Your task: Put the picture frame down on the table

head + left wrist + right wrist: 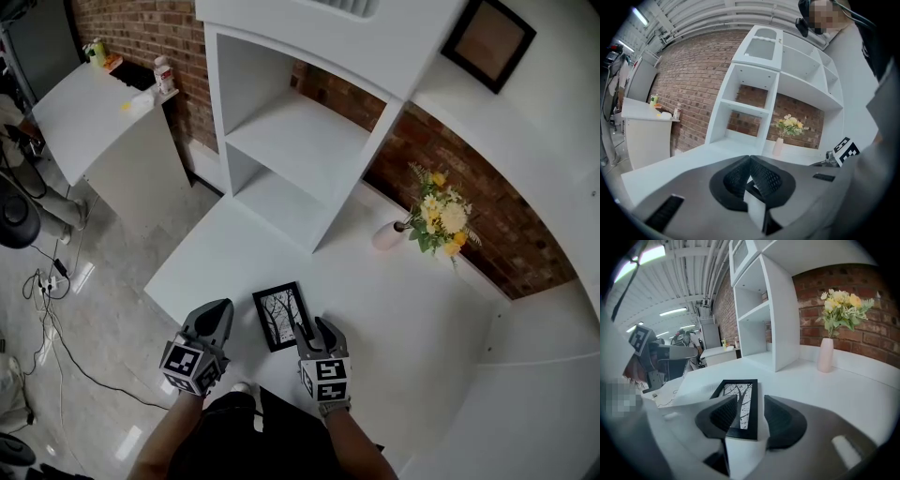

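A staged living-room corner inside a lab or workshop: brick wall (141, 37), white shelf unit (300, 141), exposed ceiling pipes (711, 273), loose floor cables (42, 281).

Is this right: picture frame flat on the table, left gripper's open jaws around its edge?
Wrong gripper. The right gripper has its open jaws around the edge of the picture frame, as the right gripper view shows. The left gripper is shut and empty. The frame lies flat on the table.

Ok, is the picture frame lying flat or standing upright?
Lying flat: the picture frame rests face up on the table, its tree print facing the head view.
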`<state>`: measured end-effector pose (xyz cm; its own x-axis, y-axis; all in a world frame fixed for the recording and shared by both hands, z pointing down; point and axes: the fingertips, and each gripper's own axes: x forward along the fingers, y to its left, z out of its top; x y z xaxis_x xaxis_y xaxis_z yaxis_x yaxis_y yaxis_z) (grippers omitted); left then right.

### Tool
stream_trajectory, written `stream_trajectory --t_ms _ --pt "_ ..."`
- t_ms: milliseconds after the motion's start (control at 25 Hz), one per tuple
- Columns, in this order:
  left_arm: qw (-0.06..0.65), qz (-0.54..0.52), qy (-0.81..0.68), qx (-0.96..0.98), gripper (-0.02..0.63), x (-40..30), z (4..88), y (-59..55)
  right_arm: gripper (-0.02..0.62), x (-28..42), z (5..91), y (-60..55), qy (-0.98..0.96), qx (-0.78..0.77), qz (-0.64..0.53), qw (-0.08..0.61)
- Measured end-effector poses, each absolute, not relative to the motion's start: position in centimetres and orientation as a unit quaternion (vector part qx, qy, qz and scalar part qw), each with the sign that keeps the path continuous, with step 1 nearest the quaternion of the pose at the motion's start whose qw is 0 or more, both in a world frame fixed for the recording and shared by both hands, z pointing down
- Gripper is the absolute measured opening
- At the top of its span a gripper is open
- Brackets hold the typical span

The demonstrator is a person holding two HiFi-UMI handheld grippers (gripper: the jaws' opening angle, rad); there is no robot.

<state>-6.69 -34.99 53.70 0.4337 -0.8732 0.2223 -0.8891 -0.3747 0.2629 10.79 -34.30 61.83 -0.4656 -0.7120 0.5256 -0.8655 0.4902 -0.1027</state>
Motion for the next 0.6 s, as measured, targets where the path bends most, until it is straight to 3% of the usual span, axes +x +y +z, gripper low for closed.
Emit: stream_trajectory --t_ms 360,600 --pt "0.168 0.022 -0.507 0.845 -0.006 -5.6 53.2 -34.7 0.011 12.0 59.2 -33.2 -0.833 0.503 0.133 0.189" --pt "0.162 0.017 -0.487 0.858 -0.006 -4.4 52.4 -34.5 0.003 13.0 55.8 -32.5 -0.837 0.52 0.101 0.139"
